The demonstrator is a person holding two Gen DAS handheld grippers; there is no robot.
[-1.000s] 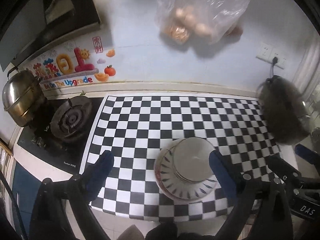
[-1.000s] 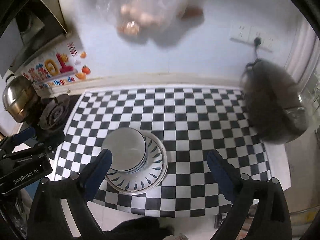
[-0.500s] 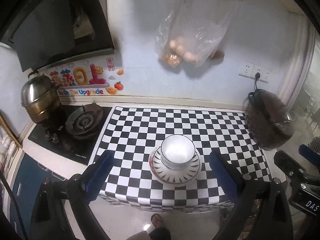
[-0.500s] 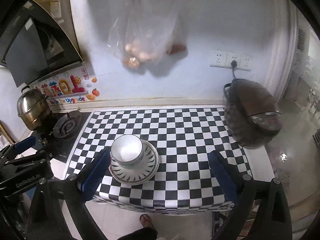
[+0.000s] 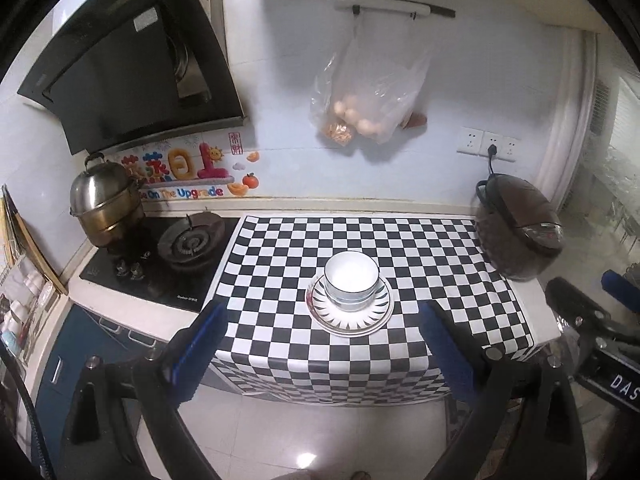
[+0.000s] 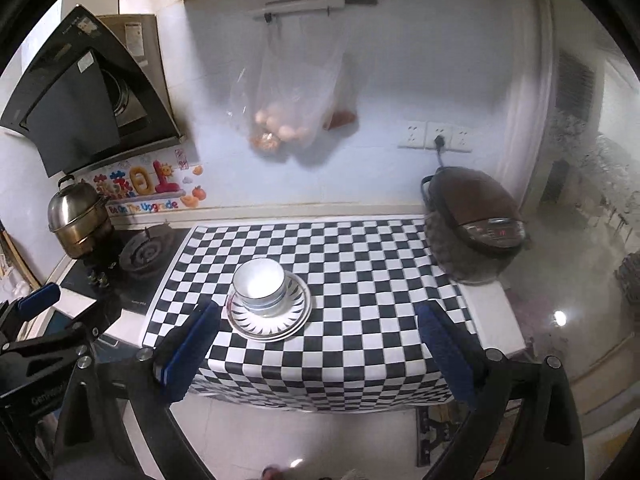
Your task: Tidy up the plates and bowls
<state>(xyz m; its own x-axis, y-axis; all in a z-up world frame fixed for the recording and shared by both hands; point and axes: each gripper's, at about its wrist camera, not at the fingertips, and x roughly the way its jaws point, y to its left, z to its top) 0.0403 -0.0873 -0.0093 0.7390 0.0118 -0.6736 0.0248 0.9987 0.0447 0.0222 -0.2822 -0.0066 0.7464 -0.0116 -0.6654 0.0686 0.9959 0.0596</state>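
White bowl (image 5: 351, 280) on plate (image 5: 349, 318) mid-counter; both grippers wide, empty.

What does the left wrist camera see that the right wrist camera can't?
Only the left wrist view shows the blue cabinet drawers under the stove, and the right gripper at its edge. Only the right wrist view shows the left gripper at its edge. Both show the white bowl stacked on the plates, the rice cooker and the hanging bag.
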